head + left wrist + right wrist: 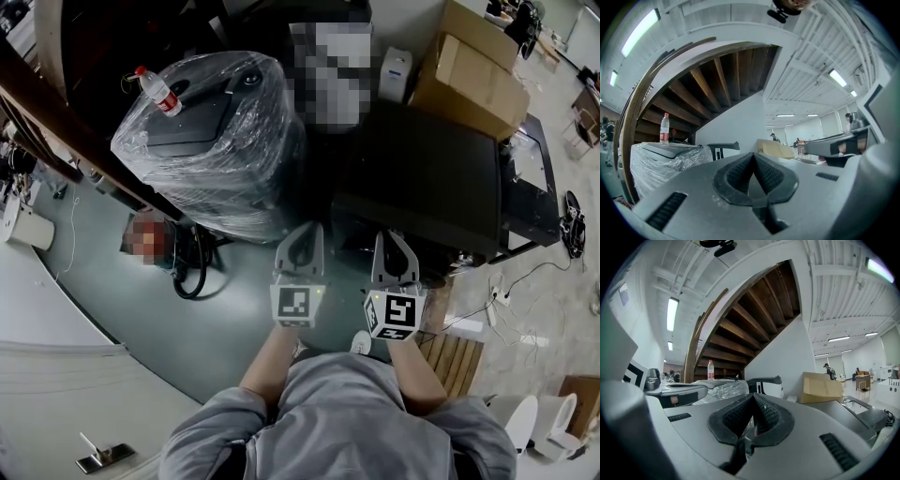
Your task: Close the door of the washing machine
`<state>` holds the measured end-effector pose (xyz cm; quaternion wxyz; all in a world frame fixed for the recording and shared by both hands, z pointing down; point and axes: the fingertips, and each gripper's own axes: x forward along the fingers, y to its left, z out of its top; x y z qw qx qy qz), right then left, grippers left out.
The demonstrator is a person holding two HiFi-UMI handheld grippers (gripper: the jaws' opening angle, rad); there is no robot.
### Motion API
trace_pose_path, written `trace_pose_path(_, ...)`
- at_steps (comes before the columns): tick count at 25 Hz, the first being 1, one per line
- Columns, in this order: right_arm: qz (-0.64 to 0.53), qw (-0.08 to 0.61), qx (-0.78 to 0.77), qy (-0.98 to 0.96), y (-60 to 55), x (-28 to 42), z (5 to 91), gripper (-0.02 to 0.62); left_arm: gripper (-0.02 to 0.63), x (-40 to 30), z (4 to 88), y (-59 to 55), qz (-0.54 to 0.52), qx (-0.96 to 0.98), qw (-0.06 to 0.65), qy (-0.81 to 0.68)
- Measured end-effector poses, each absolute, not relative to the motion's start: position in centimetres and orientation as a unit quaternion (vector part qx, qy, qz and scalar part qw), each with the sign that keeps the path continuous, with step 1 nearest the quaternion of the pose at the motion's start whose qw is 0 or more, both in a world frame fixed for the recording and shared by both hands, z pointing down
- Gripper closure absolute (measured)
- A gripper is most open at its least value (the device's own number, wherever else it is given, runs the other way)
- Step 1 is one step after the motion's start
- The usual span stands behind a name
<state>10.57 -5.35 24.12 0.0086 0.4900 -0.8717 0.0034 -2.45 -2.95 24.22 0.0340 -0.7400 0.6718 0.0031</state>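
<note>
I hold the left hand-held gripper (302, 232) and right hand-held gripper (394, 239) side by side, both pressed together on nothing, near a plastic-wrapped machine (220, 155).

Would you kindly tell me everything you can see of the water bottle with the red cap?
The water bottle is clear plastic with a red cap and a red label band. It stands upright and capped on top of the film-wrapped machine, near the edge beside the wooden staircase. Nothing else touches it.
</note>
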Motion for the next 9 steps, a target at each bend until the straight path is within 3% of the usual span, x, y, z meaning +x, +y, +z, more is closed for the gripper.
trace_pose_path(9,0.001,0.01,0.487,-0.874,-5.05,10.23,23.98,0.597,0.607,-2.55,23.95,-2.8,0.016,-0.739,0.022,0.673)
